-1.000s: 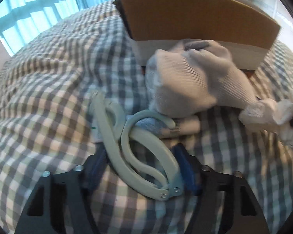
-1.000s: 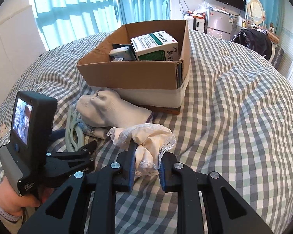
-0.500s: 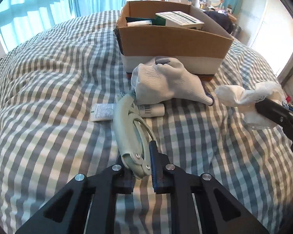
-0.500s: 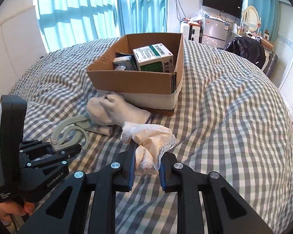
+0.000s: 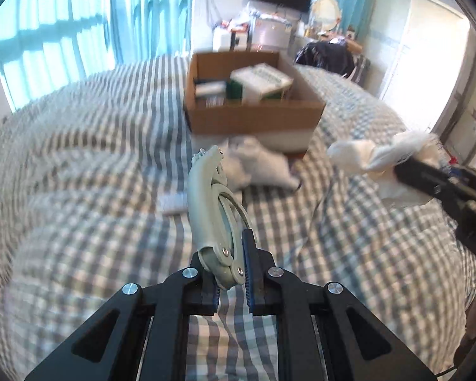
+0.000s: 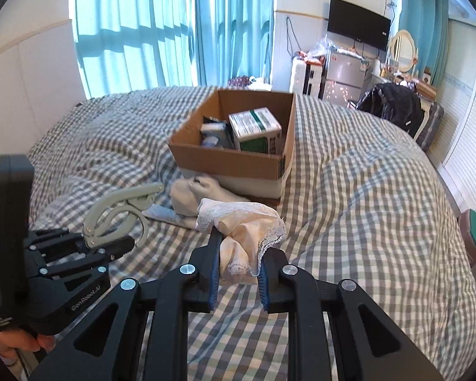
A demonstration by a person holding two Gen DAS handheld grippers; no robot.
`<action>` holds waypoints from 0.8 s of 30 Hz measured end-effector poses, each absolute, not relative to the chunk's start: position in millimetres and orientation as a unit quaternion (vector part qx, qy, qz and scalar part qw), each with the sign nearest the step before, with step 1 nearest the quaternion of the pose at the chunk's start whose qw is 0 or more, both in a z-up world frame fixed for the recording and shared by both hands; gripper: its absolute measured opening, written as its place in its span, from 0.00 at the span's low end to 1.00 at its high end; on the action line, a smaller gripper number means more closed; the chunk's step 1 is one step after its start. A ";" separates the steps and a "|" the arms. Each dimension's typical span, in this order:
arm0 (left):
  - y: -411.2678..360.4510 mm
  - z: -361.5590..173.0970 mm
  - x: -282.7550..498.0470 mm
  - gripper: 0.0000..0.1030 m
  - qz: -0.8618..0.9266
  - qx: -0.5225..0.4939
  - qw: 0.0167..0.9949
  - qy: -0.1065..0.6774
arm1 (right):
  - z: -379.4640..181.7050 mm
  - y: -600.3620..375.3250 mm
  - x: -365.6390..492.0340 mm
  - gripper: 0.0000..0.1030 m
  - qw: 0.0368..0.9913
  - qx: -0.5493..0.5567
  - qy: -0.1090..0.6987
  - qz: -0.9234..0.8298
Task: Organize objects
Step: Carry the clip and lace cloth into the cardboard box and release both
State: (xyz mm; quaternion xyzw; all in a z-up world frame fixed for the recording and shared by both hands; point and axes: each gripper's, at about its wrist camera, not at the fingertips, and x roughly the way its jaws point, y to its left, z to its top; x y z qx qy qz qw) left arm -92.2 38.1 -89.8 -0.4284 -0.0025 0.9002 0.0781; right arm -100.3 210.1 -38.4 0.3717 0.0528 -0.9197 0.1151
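Left gripper (image 5: 231,265): fingers pinching the hinged end of a grey-green plastic clip (image 5: 211,209), which stands up off the bed (image 5: 79,190) and reaches toward 12 o'clock in the left wrist view. In the right wrist view the same clip (image 6: 120,212) sits at 9 o'clock, clear of the checked cover.

Right gripper (image 6: 238,273): fingers clamped on a cream lace-edged cloth (image 6: 244,225), bunched and raised above the bed. In the left wrist view that cloth (image 5: 384,162) shows at 3 o'clock.

Cardboard box (image 6: 234,162) rests open on the bed at 12 o'clock of the right wrist view. A green-and-white carton (image 6: 257,127) and smaller packs lie inside; the packs are too small to read.

A white knit glove (image 6: 196,197) lies on the bed touching the box's near wall. A small tube (image 6: 163,214) lies just beside it, at the glove's 8 o'clock.

A hand (image 6: 19,346) grips the left tool's handle at 8 o'clock.
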 end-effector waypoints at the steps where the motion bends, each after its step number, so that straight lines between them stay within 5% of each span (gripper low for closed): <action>1: 36.6 -81.1 -92.6 0.11 0.903 -0.421 0.080 -0.002 | -32.0 208.4 -98.2 0.18 0.116 0.366 0.055 -0.922; 14: 22.3 24.5 -133.5 0.11 0.932 -0.349 0.094 0.006 | 55.7 193.7 -110.2 0.18 0.125 0.281 0.091 -0.947; 24: 23.7 45.3 -217.1 0.11 0.937 -0.335 0.098 0.013 | 77.1 192.6 -187.3 0.18 0.147 0.271 0.068 -0.949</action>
